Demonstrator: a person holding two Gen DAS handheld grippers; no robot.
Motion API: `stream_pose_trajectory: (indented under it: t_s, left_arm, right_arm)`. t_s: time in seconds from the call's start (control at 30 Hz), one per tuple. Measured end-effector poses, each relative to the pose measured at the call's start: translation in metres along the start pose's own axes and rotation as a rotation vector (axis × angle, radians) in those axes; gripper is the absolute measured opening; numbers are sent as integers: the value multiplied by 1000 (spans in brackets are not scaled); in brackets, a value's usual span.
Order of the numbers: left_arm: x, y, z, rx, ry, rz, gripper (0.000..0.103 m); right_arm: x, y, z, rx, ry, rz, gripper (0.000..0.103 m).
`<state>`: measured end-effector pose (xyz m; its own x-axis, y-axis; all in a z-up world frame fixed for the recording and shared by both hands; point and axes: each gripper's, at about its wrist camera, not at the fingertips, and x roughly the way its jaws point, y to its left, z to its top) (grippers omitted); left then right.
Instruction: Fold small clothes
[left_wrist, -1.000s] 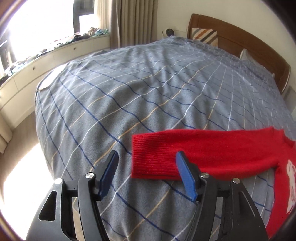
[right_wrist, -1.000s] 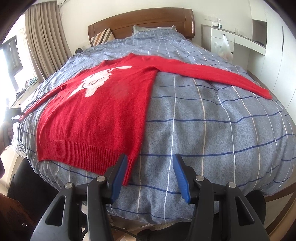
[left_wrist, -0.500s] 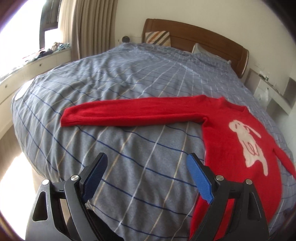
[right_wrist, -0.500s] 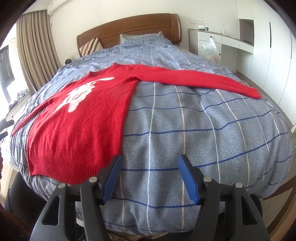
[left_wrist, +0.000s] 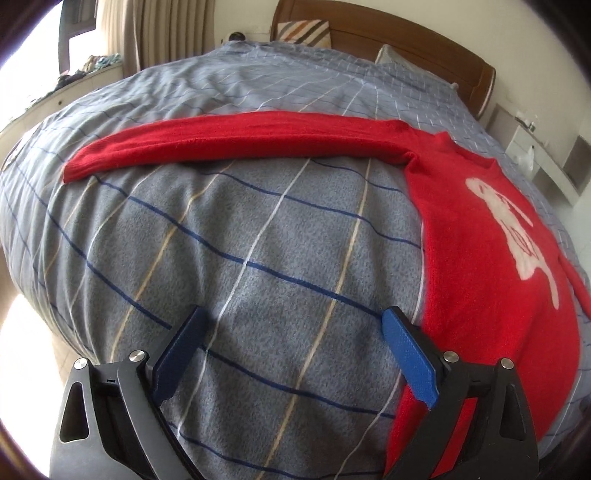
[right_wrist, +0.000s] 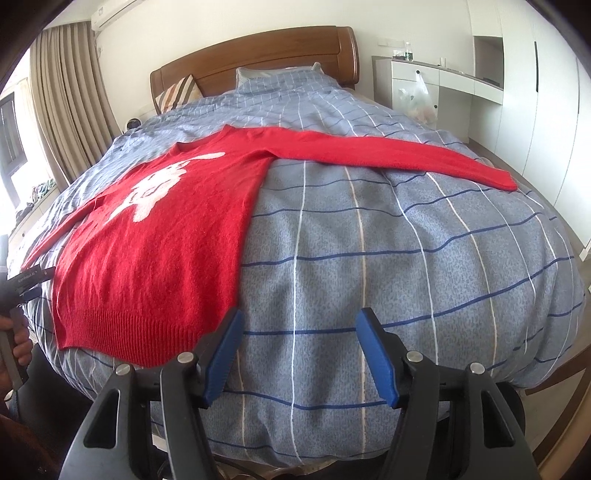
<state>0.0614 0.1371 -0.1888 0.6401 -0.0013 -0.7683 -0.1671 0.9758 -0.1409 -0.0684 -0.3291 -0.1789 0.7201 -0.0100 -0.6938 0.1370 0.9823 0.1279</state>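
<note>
A red sweater (right_wrist: 155, 243) with a white animal figure lies flat on the grey checked bed, both sleeves stretched out sideways. In the left wrist view the sweater's body (left_wrist: 491, 266) runs down the right side and one sleeve (left_wrist: 236, 136) reaches left across the bed. My left gripper (left_wrist: 295, 336) hovers over bare bedcover just left of the sweater's side edge; its jaws are opening and nothing is between them. My right gripper (right_wrist: 297, 336) stands open above the bedcover, its left finger beside the sweater's hem corner, holding nothing.
The bed (right_wrist: 406, 258) has a wooden headboard (right_wrist: 258, 62) and pillows at the far end. White cabinets (right_wrist: 443, 85) with a plastic bag stand on the right, curtains (right_wrist: 70, 96) on the left. A hand with the other gripper (right_wrist: 18, 295) shows at the left edge.
My left gripper has let go of the sleeve cuff, swung right toward the sweater's body and opened wider. The right gripper opened slightly and shifted a little off the hem.
</note>
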Motion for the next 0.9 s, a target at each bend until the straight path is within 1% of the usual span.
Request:
stream_pose_trajectory:
  t_s: [0.17,0.37,0.5,0.6,0.9]
  left_arm:
    - [2,0,-2,-5,4,2,102]
    - [4,1,-1,-19,21,4,103]
    - [7,-2,0,10,39,27,103]
    - [8,-3,0,12,45,37,103]
    - [9,-2,2,4,66,38,103]
  right_arm:
    - [2,3,1,-8,2,4,63]
    - [3,4,1,-11,2,6,63]
    - [3,4,1,-7,3,6,63]
    - [3,4,1,-7,1,6,63]
    - [2,3,0,-7,3,6,63]
